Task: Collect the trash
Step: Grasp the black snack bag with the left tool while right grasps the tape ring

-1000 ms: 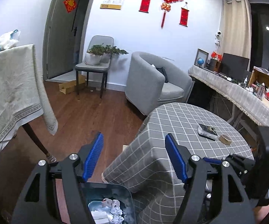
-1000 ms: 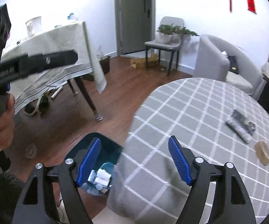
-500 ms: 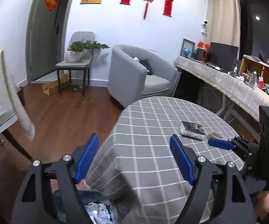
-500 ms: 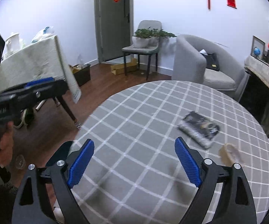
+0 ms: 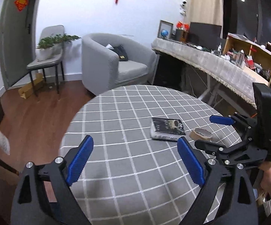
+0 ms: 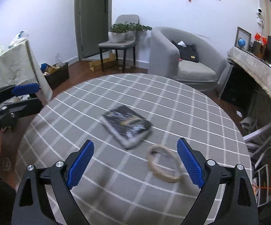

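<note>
Both my grippers have swung off the floor bin, now out of view, and over the round table [image 5: 116,168]. My left gripper [image 5: 135,161] has just been widening its jaws, nothing between them; my right gripper [image 6: 135,163] stands wide too, empty. Still left on the checked cloth: a dark flat packet [image 6: 127,126] mid-table and an empty tape ring [image 6: 163,164] just beside it, right at my right gripper's tips. I'd judge collection partly done, with these two pieces to fetch.
</note>
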Tool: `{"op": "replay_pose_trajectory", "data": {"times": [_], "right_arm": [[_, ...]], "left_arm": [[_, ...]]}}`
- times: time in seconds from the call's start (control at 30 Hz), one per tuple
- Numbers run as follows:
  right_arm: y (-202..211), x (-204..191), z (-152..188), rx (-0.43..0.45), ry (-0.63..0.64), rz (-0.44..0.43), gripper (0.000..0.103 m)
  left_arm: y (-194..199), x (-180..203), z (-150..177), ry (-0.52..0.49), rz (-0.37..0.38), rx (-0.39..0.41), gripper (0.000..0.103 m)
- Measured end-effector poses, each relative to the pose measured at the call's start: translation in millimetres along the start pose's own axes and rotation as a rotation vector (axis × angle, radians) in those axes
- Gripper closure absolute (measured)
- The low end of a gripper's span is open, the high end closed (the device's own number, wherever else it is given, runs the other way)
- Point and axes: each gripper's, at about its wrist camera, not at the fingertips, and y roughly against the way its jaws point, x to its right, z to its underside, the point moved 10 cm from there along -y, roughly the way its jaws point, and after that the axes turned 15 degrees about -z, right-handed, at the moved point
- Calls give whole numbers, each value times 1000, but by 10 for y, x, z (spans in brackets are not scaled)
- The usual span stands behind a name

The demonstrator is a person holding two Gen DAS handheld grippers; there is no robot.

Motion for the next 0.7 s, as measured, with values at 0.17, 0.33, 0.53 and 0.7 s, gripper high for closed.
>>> {"op": "replay_pose_trajectory", "data": {"times": [0.17,0.33,0.53,0.7], "right_arm": [[-92,256,80,-60,-10,-34,12],[-228,361,197,-134,0,-93,14],[-313,440,195,-166,26,-124,64],[-217,687,153,-125,-30,-97,66]], "left_arm": [[-287,238,-16,-47,17,-49,10],[-527,462,-34,-66,61,-92,10],[-836,730,36,-127,90,-156,9],[-978,893,88,-158,95,-187,9]]}}
